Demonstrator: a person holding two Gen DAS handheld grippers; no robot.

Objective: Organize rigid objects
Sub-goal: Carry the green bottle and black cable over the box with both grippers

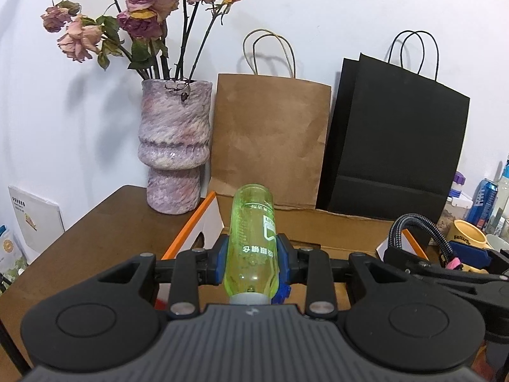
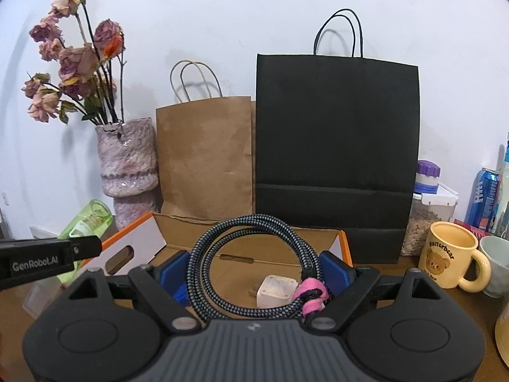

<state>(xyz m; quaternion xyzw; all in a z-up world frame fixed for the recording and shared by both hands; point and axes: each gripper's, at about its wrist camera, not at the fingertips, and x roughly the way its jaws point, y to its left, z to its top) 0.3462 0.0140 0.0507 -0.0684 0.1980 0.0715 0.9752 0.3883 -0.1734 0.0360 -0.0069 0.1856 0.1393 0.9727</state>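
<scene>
Clamped between the blue pads of the left gripper [image 1: 251,254], a translucent green plastic bottle [image 1: 253,238] is held lengthwise, base toward twelve o'clock, above the orange-edged cardboard box [image 1: 334,232]. A braided cable coil [image 2: 251,267], bound by pink tape to a white charger cube [image 2: 275,291], is gripped in the widely spread right gripper [image 2: 254,273] over the same box. At eleven o'clock a mottled ceramic vase [image 1: 175,146] is seen.

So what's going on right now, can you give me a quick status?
Left gripper shut on green bottle. Right gripper shut on coiled cable with white charger. Open cardboard box just ahead, nothing blocking.
</scene>
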